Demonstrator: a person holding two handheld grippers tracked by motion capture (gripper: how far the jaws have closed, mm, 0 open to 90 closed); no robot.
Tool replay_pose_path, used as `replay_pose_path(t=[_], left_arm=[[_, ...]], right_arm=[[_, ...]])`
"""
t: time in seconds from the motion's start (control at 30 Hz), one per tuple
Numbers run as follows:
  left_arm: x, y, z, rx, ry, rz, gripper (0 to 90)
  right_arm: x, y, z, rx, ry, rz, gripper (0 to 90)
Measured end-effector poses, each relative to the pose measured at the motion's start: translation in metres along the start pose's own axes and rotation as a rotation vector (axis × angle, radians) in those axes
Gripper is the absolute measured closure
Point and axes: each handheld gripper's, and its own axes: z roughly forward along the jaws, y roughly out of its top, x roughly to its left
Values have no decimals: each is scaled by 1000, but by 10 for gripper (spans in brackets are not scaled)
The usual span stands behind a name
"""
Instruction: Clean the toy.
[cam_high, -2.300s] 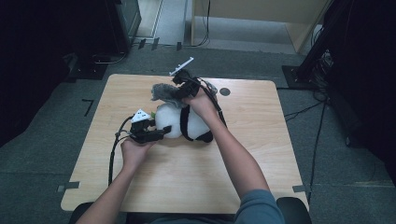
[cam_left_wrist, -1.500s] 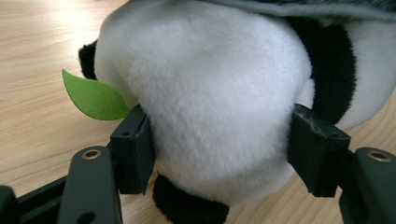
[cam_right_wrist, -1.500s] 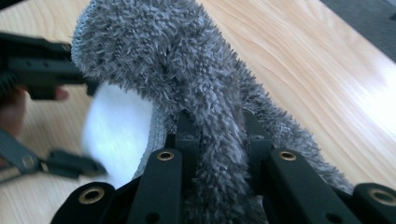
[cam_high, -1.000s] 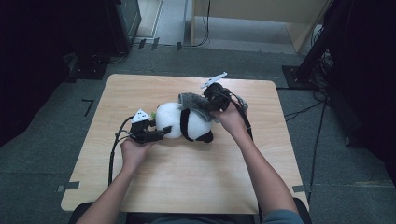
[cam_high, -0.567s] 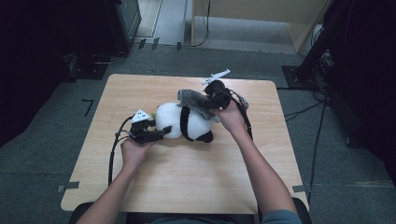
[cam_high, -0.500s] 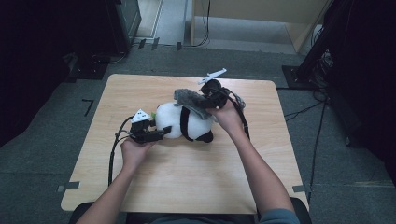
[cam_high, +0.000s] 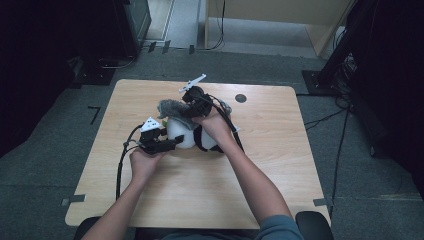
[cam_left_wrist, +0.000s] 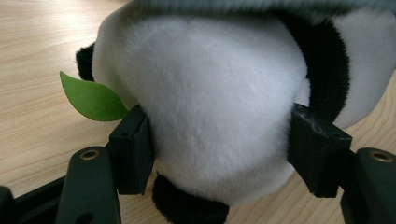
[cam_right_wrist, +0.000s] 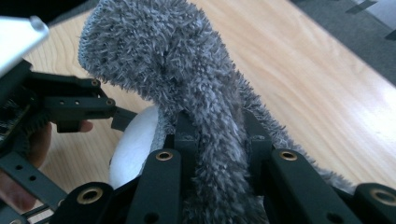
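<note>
Overhead, the plush panda lies near the middle of the table. The left tongs come at it from about eight o'clock, and the right tongs sit at its twelve o'clock, holding a fuzzy grey cloth over its top.

Along the left tongs, the panda's white body bulges between the two black jaws, which press into the fur on either side. A green leaf sticks out at nine o'clock, lying on the table.

Along the right tongs, the jaws are pinched together on the grey cloth, which rises toward twelve o'clock. A white patch, probably the panda, shows at eight o'clock.
</note>
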Motion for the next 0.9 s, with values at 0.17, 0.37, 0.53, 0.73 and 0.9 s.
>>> replay_pose_path(t=[0.17, 0.37, 0.53, 0.73, 0.9], left_arm=[[0, 0, 0, -8, -3, -12, 316], [1, 0, 0, 3, 1, 4, 322], [1, 0, 1, 1, 1, 6, 322], [1, -1, 1, 2, -1, 9, 321], [1, -1, 1, 2, -1, 9, 320]], right_arm=[[-1, -6, 5, 16, -7, -10, 729], [-9, -13, -6, 42, -33, -19, 726], [-20, -27, -21, 40, -62, -7, 723], [-32, -43, -42, 29, -93, 8, 727], [-43, -59, -59, 11, -116, 32, 727]])
